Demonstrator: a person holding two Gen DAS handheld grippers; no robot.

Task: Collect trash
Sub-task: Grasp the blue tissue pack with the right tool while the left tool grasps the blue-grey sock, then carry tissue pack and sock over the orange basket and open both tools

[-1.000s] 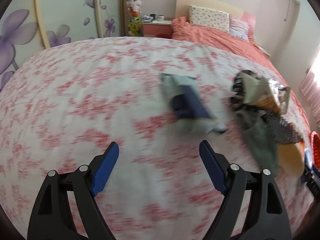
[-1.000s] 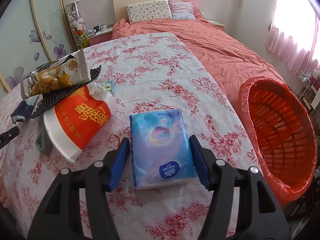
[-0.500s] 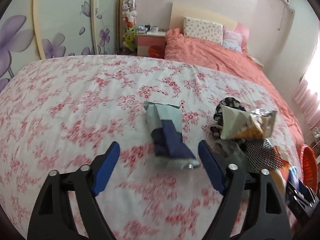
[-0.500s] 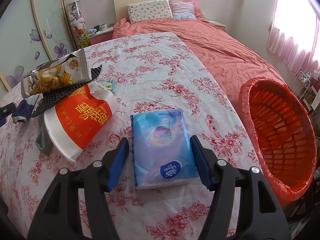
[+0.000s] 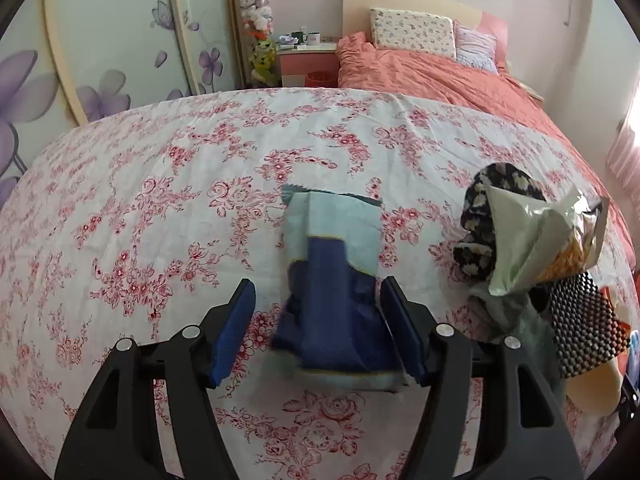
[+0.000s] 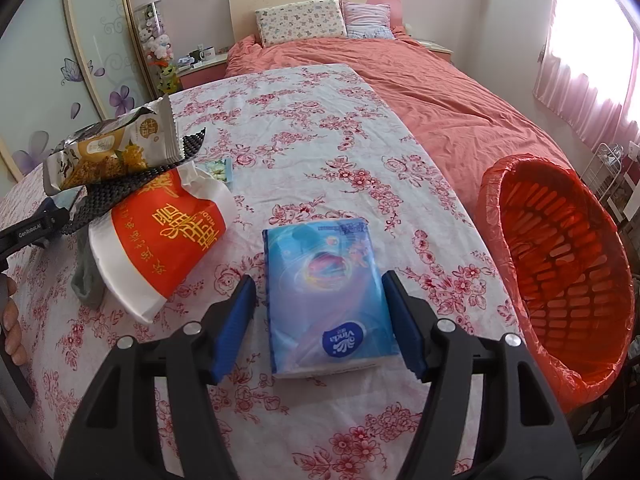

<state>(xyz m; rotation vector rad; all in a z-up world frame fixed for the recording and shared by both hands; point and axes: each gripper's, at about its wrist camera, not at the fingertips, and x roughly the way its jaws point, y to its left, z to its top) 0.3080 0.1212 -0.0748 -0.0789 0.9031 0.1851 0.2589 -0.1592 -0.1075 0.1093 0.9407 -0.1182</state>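
Left gripper [image 5: 318, 322] fingers stood apart around a blue wrapper [image 5: 334, 280], right gripper [image 6: 320, 320] fingers apart around a tissue pack [image 6: 326, 300], bin [image 6: 560, 264] at 3 o'clock

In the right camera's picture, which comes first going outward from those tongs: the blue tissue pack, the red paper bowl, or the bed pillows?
1. Tissue pack, between the open right tongs.
2. Red paper bowl, farther out on the left.
3. Pillows, at the bed's far end.

Left gripper [image 5: 318, 330]: jaws spread wide, low over the surface. Right gripper [image 6: 320, 322]: likewise spread, level.
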